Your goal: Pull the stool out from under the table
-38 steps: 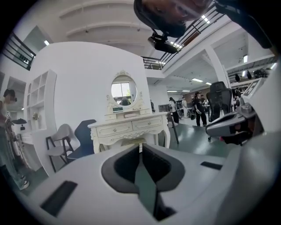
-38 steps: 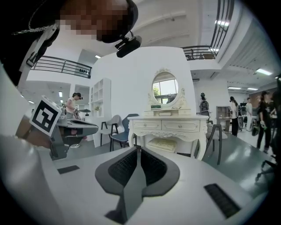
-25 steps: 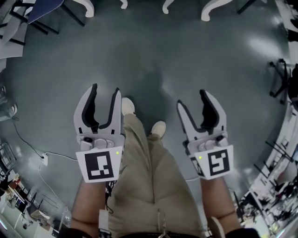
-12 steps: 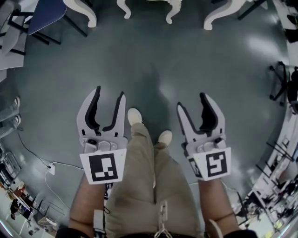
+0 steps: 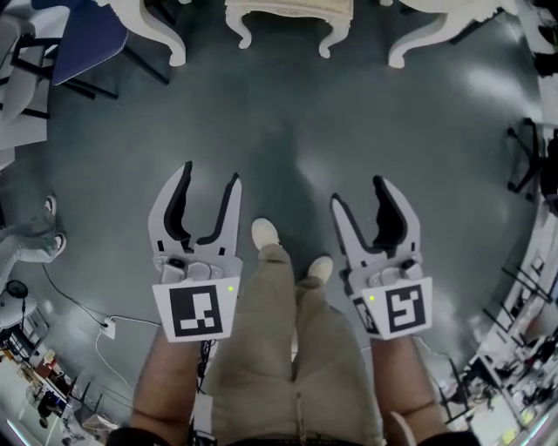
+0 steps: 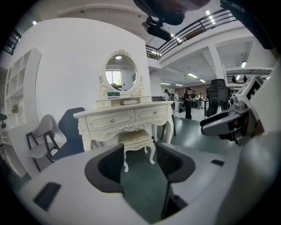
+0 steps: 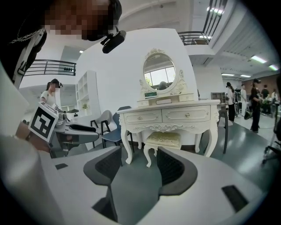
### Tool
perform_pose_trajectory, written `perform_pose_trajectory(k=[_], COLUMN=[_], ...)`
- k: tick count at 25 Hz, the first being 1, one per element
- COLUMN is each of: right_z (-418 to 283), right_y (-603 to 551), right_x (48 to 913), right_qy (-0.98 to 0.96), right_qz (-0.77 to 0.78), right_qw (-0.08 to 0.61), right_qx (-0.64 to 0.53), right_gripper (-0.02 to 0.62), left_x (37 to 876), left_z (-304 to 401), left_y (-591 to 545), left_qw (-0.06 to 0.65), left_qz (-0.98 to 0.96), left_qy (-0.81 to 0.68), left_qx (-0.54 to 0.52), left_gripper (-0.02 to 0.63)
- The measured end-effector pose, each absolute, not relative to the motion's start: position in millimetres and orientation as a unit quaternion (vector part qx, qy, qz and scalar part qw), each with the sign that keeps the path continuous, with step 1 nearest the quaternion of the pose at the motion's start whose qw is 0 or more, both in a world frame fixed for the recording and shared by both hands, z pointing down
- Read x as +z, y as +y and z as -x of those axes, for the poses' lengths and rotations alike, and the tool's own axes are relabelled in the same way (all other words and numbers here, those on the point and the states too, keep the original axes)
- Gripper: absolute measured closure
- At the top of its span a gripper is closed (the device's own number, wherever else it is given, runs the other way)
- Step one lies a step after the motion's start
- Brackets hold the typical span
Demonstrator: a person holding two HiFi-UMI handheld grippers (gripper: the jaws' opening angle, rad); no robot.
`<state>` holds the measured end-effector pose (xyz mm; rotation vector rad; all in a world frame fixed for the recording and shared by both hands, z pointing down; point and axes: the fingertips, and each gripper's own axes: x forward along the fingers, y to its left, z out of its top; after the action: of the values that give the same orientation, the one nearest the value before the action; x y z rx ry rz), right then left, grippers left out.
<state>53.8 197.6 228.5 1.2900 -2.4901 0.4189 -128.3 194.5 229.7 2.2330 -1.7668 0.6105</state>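
Note:
A cream stool point(image 5: 288, 13) with carved legs and a padded seat stands tucked under a white dressing table point(image 6: 127, 117) that carries an oval mirror. It shows at the top centre of the head view, and well ahead of the jaws in the left gripper view point(image 6: 137, 139) and the right gripper view point(image 7: 163, 141). My left gripper point(image 5: 209, 174) hangs over bare floor far short of the stool; its jaws have just been opening, and nothing is between them. To its right my right gripper point(image 5: 358, 192) is open and empty too.
The table's curved legs point(image 5: 161, 30) flank the stool. A blue chair point(image 5: 87, 26) and a grey chair point(image 6: 41, 132) stand to the table's left. Cables and a power strip point(image 5: 109, 329) lie at lower left. An office chair point(image 5: 527, 157) is at right. The person's shoes point(image 5: 266, 233) are between the grippers.
Both grippers and the person's feet have moved forward toward the table. The stool and more of the table legs have come into view at the top. The left jaws stand wider.

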Motion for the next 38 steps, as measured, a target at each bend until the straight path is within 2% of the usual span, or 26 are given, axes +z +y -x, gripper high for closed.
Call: perform_pose_trajectory(k=[9,11,15,26,38], right_z=[-45,-44,-46,-64,-97], right_y=[157,154,152,116,46], right_x=[205,212,233,255,259], right_qy=[-0.856,-0.854,-0.851,-0.849,-0.867], right_qz=[-0.477,-0.48,-0.477,-0.471,-0.429], right_qw=[0.132,0.131,0.138,0.143,0.162], right_qx=[0.151,0.155,0.169,0.191,0.194], right_gripper=[0.36,0.36,0.36,0.359,0.359], left_x=[233,243,258,263,259], left_z=[125,123,130,127,74], left_y=[161,158,156,126,44], left_qw=[0.103,0.099,0.139,0.135,0.132], left_qz=[-0.793,-0.796,-0.776,-0.77,-0.769], left_qy=[-0.559,-0.549,-0.577,-0.582,-0.585], left_qx=[0.22,0.235,0.211,0.224,0.222], left_gripper=[0.387,0.387,0.387,0.387,0.387])
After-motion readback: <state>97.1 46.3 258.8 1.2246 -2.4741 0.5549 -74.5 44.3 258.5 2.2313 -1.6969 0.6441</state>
